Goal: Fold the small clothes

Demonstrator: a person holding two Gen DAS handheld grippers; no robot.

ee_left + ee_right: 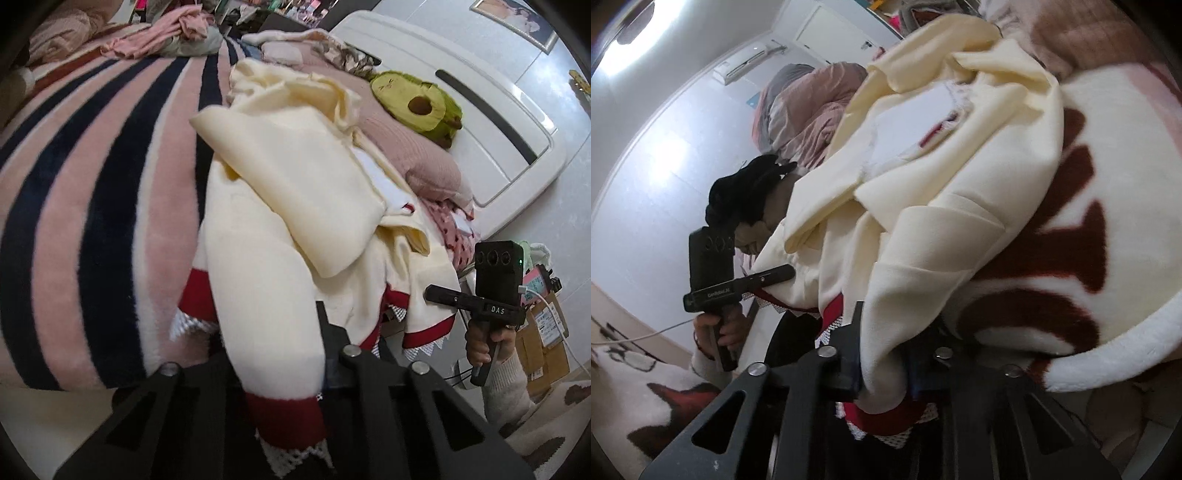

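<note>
Your cream garment fills the middle of the left wrist view, rumpled and only partly folded. It is a soft, pale yellow-cream knit with dark red bands and white lace trim along its edges. One broad flap is turned over on top, running from the upper middle of the frame down toward the centre. A long cream strip ending in a red cuff hangs to the lower middle. In the right wrist view the same cream garment spreads diagonally from the top centre to the bottom centre, creased in several overlapping layers, with a white patch in its upper part.
</note>
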